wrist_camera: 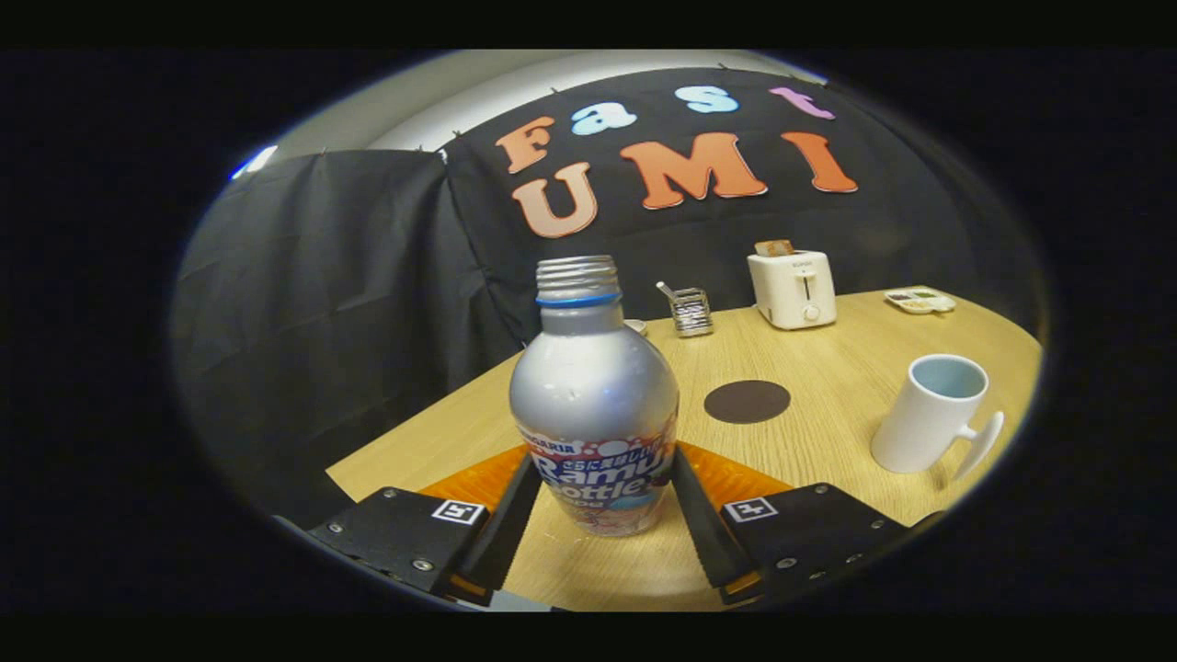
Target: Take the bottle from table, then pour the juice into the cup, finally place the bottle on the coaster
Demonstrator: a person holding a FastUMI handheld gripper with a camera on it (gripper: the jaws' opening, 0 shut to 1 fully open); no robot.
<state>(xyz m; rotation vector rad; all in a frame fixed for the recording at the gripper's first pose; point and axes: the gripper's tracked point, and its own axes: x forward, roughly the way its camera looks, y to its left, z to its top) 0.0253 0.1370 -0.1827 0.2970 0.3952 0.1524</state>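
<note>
The bottle (595,395) stood upright on the tabletop (828,368), silver, uncapped, with a blue ring under its threaded neck and a printed label round its lower half. It sat between the two fingers of the claw (602,501). The left finger (508,524) lay along the label at the bottle's 8 o'clock side and the right finger (701,524) along its 4 o'clock side. Both fingers appeared to press on the label, so the claw looked clamped on the bottle, whose base seemed to rest on the wood.

Beyond the fingers, at about 1 o'clock from the bottle, a dark round coaster (747,401) lay flat on the tabletop, apart from everything else. The cup (931,414), white with a pale blue inside, stood at 3 o'clock from the bottle, well apart from it, its handle turned away from the bottle. What it held could not be told.

Farther back, near the wall, a white toaster (793,289) stood at 1 o'clock with a slice of bread (774,247) up in its slot. A small wire holder (691,311) stood between toaster and bottle neck. A flat tray (919,300) lay at 2 o'clock, near the tabletop's far edge.
</note>
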